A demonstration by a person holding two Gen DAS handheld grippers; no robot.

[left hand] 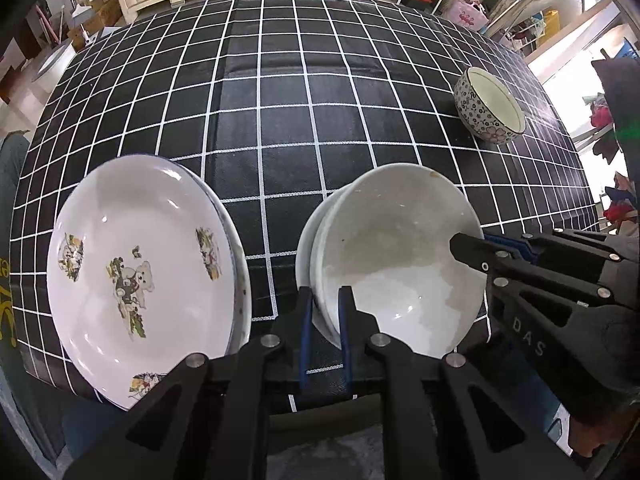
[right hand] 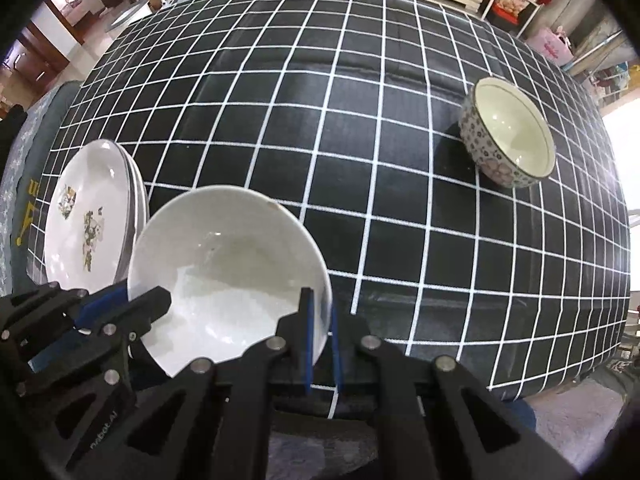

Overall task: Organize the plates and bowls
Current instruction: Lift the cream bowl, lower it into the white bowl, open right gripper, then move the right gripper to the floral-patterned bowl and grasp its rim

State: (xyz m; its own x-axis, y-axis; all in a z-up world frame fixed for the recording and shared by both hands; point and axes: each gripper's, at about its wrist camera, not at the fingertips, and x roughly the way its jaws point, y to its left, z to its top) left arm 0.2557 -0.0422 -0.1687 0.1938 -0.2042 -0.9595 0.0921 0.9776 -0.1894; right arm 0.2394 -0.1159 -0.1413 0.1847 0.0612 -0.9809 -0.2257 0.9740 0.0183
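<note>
where the black tablecloth [left hand: 280, 128] with its white grid reaches the near edge, two white bowls [left hand: 392, 256] sit nested, one inside the other, tilted toward the cameras. the left gripper [left hand: 325, 312] has its two blue-padded fingers closed down on the near-left rim of the nested pair, one finger outside the wall and one inside, the rim pinched between them. the right gripper [right hand: 320, 328] does the same at the opposite rim: in its own view one finger lies inside the upper bowl and the other outside, with the wall gripped between them. in the left wrist view that gripper comes in from the right and its tip meets the rim of the bowls.

just to the left of the bowls lies a stack of white plates [left hand: 140, 272], the top one printed with small bear and flower pictures; the stack is close beside the bowls but not touching them. well apart, toward the far right of the cloth, a patterned bowl [right hand: 508, 132] stands upright by itself, its outside covered in small dark flowers and its inside pale cream.
</note>
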